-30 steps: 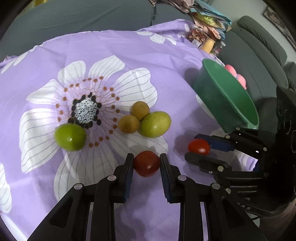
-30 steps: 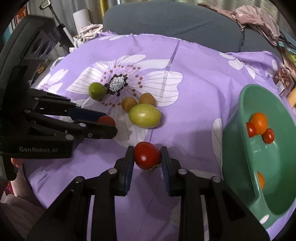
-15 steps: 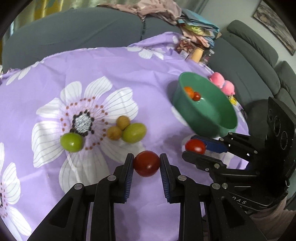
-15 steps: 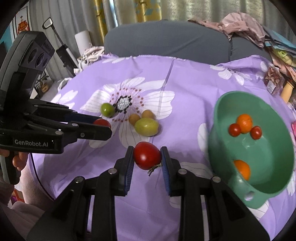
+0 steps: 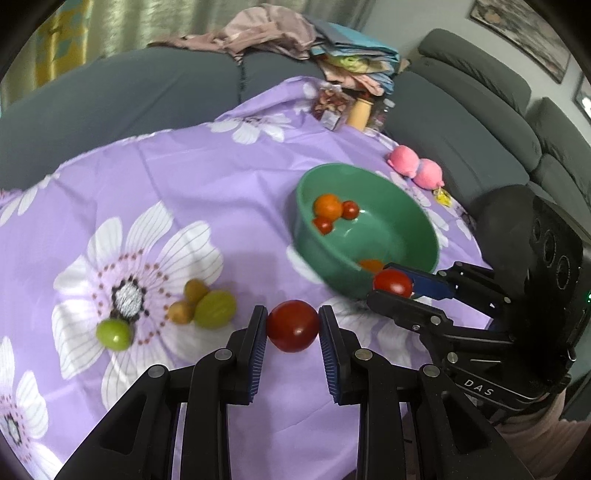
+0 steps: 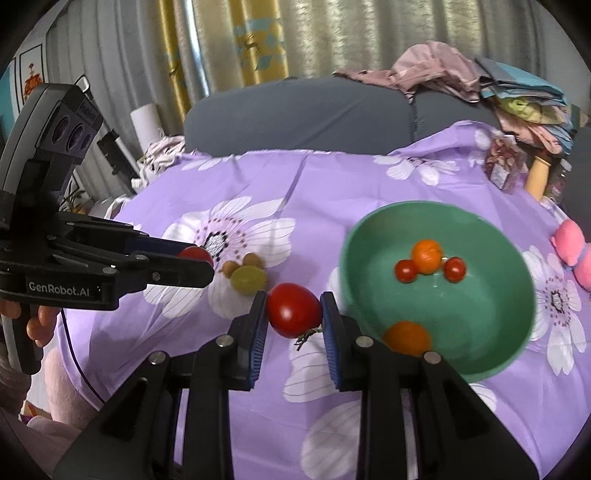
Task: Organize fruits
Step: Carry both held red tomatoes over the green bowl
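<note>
My left gripper (image 5: 293, 326) is shut on a dark red tomato (image 5: 293, 325), held above the purple flowered cloth (image 5: 207, 177). My right gripper (image 6: 294, 310) is shut on a brighter red tomato (image 6: 293, 309) with a stem, left of the green bowl (image 6: 517, 332). In the left wrist view the right gripper (image 5: 393, 290) sits at the near rim of the bowl (image 5: 413, 206). The bowl holds two oranges and two small tomatoes (image 6: 406, 270). A green fruit (image 5: 113, 334), a larger green fruit (image 5: 215, 308) and two small brown fruits (image 5: 195, 290) lie on the cloth.
A grey sofa (image 5: 147, 92) with a pile of clothes (image 5: 280, 33) runs behind the table. A pink plush toy (image 5: 415, 168), a bottle (image 5: 358, 114) and a snack packet (image 5: 328, 107) lie at the far right edge of the cloth.
Both grippers have risen well above the cloth with their tomatoes. The bowl's inside has come into view, and the right gripper now sits closer to its rim.
</note>
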`<state>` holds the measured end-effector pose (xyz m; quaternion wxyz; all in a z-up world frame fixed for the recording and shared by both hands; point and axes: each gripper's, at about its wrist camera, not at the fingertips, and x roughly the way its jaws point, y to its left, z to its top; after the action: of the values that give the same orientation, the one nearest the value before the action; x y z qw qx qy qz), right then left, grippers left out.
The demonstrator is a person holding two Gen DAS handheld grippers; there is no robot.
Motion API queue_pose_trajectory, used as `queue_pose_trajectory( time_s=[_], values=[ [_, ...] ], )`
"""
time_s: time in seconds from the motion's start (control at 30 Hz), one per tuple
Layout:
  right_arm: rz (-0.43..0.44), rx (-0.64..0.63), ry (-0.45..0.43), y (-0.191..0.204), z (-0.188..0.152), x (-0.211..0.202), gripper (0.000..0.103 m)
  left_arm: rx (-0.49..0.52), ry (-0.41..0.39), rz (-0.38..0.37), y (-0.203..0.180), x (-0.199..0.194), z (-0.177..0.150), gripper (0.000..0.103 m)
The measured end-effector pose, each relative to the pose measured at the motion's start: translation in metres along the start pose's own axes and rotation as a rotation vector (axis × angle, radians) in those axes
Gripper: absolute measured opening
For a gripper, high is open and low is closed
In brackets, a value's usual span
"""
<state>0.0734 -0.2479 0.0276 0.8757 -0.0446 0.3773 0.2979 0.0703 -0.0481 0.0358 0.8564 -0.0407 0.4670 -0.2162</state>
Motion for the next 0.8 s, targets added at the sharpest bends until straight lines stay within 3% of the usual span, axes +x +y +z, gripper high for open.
queue_pose_trajectory(
  time_s=[0.4, 0.8],
  values=[
    [-0.049, 0.079, -0.079, -0.043, -0.003, -0.02, 0.029, 0.062, -0.008, -0.033, -0.034, 0.018, 0.034, 0.029],
    [-0.078, 0.143, -0.095, -0.079, -0.013, -0.022, 0.029, 0.109, 0.035, -0.048, -0.062, 0.05, 0.052, 0.029]
  ],
)
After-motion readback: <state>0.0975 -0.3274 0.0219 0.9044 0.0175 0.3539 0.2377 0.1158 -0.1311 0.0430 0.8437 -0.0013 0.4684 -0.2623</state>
